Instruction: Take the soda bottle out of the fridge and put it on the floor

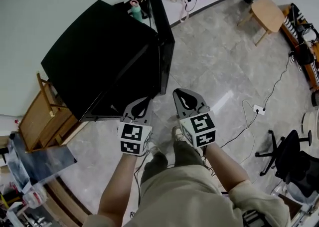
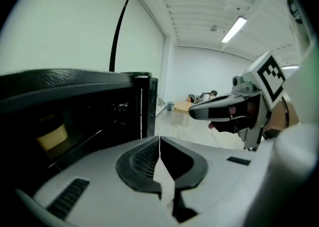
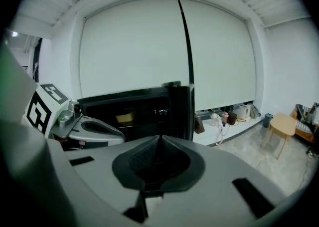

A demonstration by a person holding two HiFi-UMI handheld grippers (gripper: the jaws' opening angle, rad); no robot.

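Note:
The black fridge (image 1: pixel 99 56) stands at the upper left of the head view with its door (image 1: pixel 163 41) swung open. My left gripper (image 1: pixel 141 106) and right gripper (image 1: pixel 187 100) hang side by side in front of it, both shut with nothing between the fingers. In the left gripper view the left gripper (image 2: pixel 159 146) has its jaws meeting in a thin line, and a yellow item (image 2: pixel 51 136) sits on a dark fridge shelf. The same yellow item (image 3: pixel 124 117) also shows past the right gripper (image 3: pixel 159 143). A greenish bottle with a pink cap (image 1: pixel 135 10) shows by the fridge's far top edge.
A wooden rack (image 1: pixel 45 116) stands left of the fridge. A round wooden table (image 1: pixel 268 14) is at the upper right, and an office chair (image 1: pixel 294 161) at the lower right. A cable with a power strip (image 1: pixel 258 109) lies on the tiled floor. Bags line the window ledge (image 3: pixel 234 116).

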